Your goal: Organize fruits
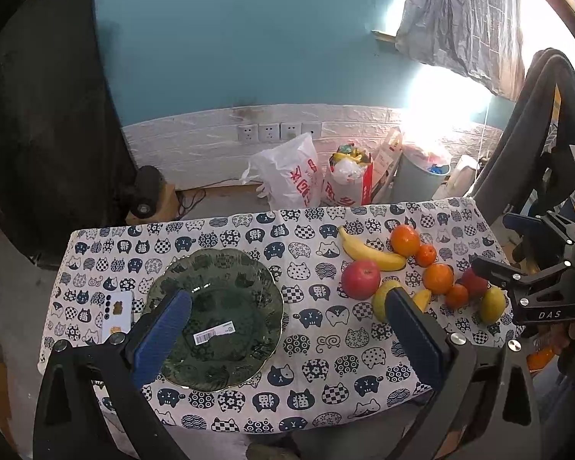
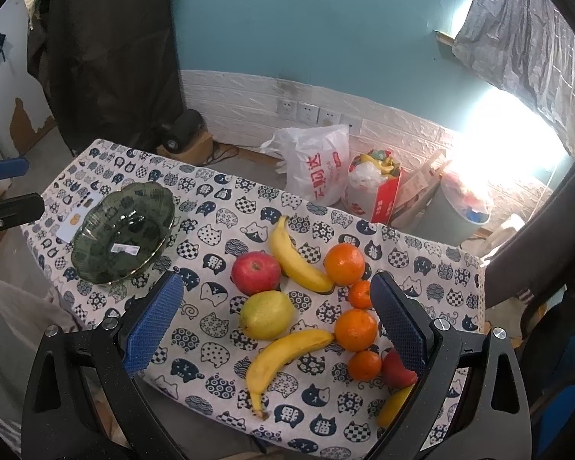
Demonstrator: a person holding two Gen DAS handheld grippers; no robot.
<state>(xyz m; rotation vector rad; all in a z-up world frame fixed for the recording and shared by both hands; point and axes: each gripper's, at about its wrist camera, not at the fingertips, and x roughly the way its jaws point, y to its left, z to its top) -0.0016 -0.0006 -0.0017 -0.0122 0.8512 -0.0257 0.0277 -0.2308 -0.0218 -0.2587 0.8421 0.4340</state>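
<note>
A dark green glass plate [image 1: 249, 268] [image 2: 92, 264] with a barcode sticker sits empty on the left of the table. Fruit lies in a loose group on the right: a red apple [image 2: 256, 272] [image 1: 360, 279], a yellow-green pear [image 2: 266, 314], two bananas [image 2: 295, 257] [image 2: 283, 360], several oranges [image 2: 344, 263] [image 1: 405, 240] and small tangerines [image 2: 365, 365]. My left gripper [image 1: 287, 335] hovers open above the plate's right side. My right gripper [image 2: 276, 329] hangs open over the fruit, its fingers [image 2: 153, 322] either side of the pear and lower banana. A second red fruit [image 2: 396, 372] is partly hidden.
The table wears a cat-print cloth [image 1: 306, 375]. A white phone [image 1: 117, 316] lies left of the plate. Behind the table stand plastic bags [image 1: 287, 176], a red carton [image 2: 383, 195] and a grey bin [image 1: 421, 180]. A dark garment hangs at right [image 1: 533, 122].
</note>
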